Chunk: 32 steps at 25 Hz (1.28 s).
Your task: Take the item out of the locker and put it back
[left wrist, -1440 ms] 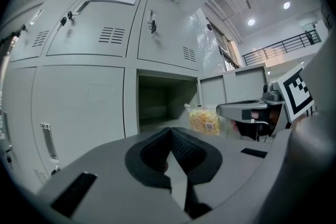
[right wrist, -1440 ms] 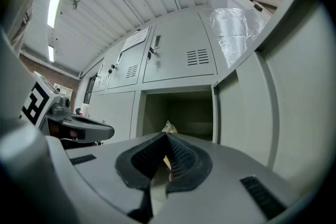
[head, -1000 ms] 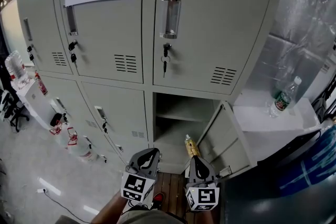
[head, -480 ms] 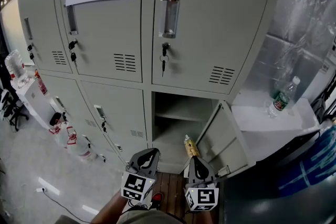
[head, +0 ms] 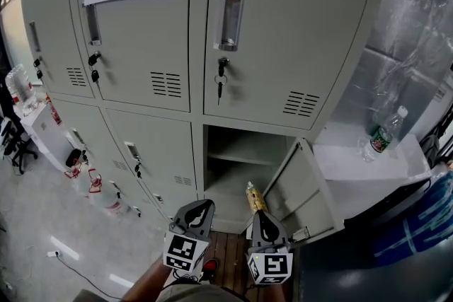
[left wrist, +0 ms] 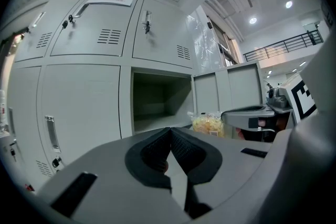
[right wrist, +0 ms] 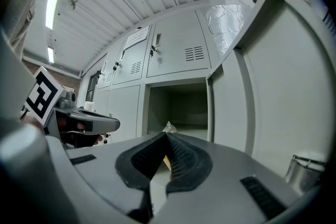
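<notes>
A clear bag of yellow snacks point(head: 252, 196) sticks up from my right gripper point(head: 260, 214), which is shut on its lower end. It hangs just in front of the open lower locker compartment point(head: 239, 158), whose shelf and floor look bare. In the right gripper view the bag's crimped top point(right wrist: 168, 127) shows above the closed jaws of that gripper point(right wrist: 167, 136), with the locker opening point(right wrist: 184, 107) straight ahead. My left gripper point(head: 201, 208) is beside it on the left, shut with nothing in it point(left wrist: 169, 131). From there the bag point(left wrist: 210, 124) appears to the right.
The compartment's door point(head: 301, 189) stands swung open to the right. The other locker doors point(head: 283, 32) are closed, with keys in the locks. A water bottle point(head: 380, 132) stands on a white ledge point(head: 354, 159) to the right. Jugs point(head: 99, 194) sit on the floor at left.
The right gripper and its bag have edged slightly left and closer to the open compartment. The left gripper has hardly moved.
</notes>
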Motion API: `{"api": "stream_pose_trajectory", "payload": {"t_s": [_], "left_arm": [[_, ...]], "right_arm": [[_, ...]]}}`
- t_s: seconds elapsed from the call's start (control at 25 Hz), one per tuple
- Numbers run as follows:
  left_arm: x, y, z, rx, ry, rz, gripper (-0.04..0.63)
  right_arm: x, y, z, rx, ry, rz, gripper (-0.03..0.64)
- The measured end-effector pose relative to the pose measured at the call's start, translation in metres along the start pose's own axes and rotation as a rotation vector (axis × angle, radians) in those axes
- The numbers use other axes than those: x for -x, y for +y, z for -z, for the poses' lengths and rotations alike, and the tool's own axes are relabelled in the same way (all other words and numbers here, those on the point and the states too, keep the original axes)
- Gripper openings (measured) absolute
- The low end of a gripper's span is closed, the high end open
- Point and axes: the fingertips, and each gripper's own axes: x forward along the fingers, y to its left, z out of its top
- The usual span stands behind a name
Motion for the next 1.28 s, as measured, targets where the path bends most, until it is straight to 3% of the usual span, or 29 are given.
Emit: {"api": "stream_pose_trajectory", "payload": {"t_s": [0.28,1.28], "left_arm": [[-0.007,0.013,0.008,0.015,0.018,-0.024,0.023],[-0.006,0.091,0.092,0.103,0.136,-0.231,0.023]], "right_arm": [[-0.023,0.005,0.012,0.019,0.021,-0.029,0.017],[-0.142,0.039,0.102,-0.005,0.156,-0.196,0.017]]}}
